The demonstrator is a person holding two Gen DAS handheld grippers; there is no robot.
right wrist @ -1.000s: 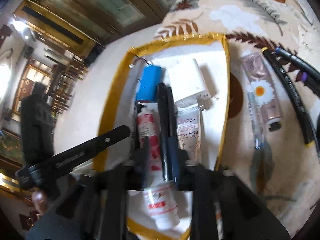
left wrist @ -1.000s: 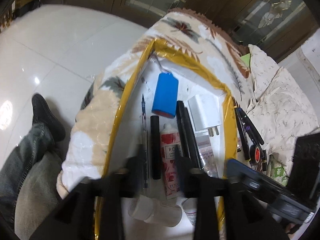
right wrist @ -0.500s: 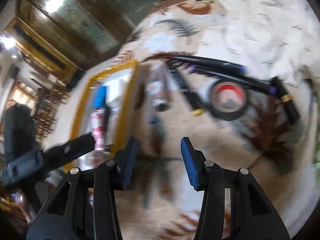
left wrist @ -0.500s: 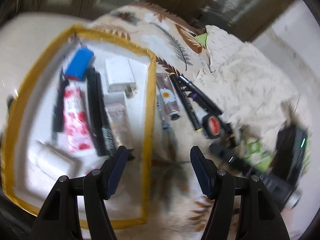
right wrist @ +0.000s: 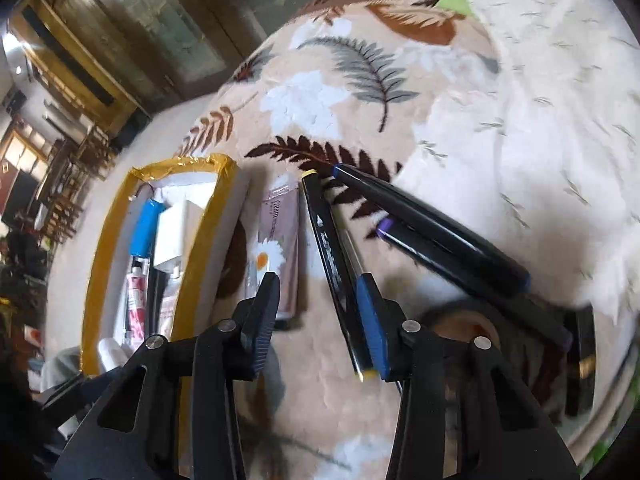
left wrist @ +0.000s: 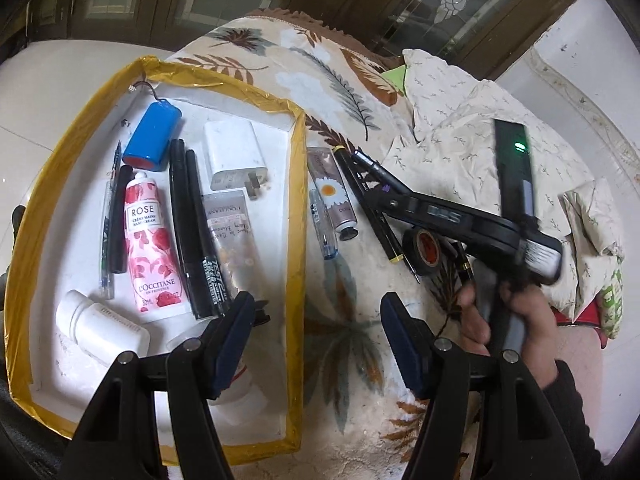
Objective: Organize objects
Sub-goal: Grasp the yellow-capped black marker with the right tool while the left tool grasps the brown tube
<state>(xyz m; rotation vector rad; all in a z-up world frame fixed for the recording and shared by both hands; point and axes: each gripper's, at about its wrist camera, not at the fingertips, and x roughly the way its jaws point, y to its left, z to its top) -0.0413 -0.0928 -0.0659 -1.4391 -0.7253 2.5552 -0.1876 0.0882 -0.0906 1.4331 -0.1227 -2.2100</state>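
A yellow-rimmed white tray [left wrist: 296, 240] holds a blue battery [left wrist: 152, 136], a white charger [left wrist: 234, 156], a rose hand cream [left wrist: 150, 240], black pens [left wrist: 192, 224] and a white bottle [left wrist: 100, 328]. My left gripper [left wrist: 318, 320] hangs open over the tray's right rim and holds nothing. Right of the tray, a daisy cream tube [left wrist: 334, 196], a clear pen [left wrist: 322, 224], a yellow-tipped black marker [left wrist: 372, 216] and a tape roll [left wrist: 426, 246] lie on the blanket. My right gripper [right wrist: 316, 308] is closing. The daisy tube [right wrist: 280, 240] and marker [right wrist: 328, 248] lie between its jaws, unpressed.
Two more black markers [right wrist: 432, 216] with blue and purple ends lie right of the yellow-tipped one, beside the tape roll [right wrist: 464, 328]. A cream quilt [left wrist: 480, 120] is bunched at the right. A person's hand [left wrist: 516, 312] holds the right gripper. The tray's rim [right wrist: 192, 280] borders white floor tile [left wrist: 48, 80].
Both grippers have left the pens in the tray and swung right over the blanket. The left jaws have spread wider. The right gripper now stands over the daisy tube and marker.
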